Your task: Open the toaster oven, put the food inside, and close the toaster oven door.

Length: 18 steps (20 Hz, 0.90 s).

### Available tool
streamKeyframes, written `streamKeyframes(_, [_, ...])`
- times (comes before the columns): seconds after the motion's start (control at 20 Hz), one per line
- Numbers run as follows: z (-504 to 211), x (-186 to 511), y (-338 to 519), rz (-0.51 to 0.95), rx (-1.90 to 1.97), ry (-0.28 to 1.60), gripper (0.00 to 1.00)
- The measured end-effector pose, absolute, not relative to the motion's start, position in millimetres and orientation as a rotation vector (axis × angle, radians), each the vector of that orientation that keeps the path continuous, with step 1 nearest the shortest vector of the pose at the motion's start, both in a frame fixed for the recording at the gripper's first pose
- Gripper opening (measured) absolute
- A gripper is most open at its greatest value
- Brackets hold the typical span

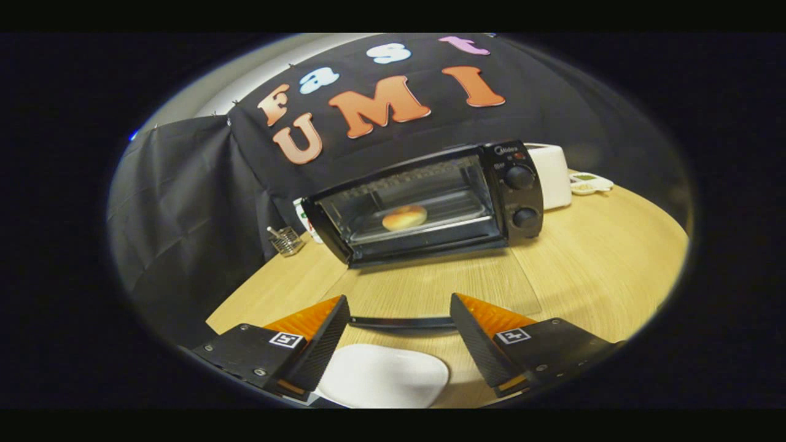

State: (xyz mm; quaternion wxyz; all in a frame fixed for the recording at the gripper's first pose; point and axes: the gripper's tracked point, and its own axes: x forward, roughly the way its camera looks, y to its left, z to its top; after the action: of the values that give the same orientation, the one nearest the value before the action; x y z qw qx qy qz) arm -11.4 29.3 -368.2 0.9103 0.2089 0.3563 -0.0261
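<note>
Gripper view. The gripper [399, 325] hangs above the tabletop [602, 258] with its two fingers spread wide apart and nothing held between them. Below and between the fingers lies one white plate [381, 376], bare. Just beyond the fingertips a dark bar [402, 321] spans the gap; it reads as the handle of the toaster oven door [430, 288], which lies lowered flat toward the gripper, its glass showing the wood beneath.

One toaster oven [430, 199] stands beyond the fingers against the booth wall. One round bun [404, 217] rests on the rack inside the cavity. Two control knobs [519, 177] sit on the right panel.

Task status, as judged: door opened, food placed inside. Remaining: raise the door and close it.

Other items, counted: one white appliance [551, 175] beside the oven's right side, one small dish [588, 183] beyond it, one wire holder [286, 240] to the oven's left.
</note>
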Motion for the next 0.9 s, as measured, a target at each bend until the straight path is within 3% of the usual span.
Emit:
streamKeyframes(0.4, [-406.8,-39.1,26.8,-0.1,0.373,0.858,0.98])
streamKeyframes(0.9, [-401.0,-20.0,21.2,-0.161,0.211,0.848,0.97])
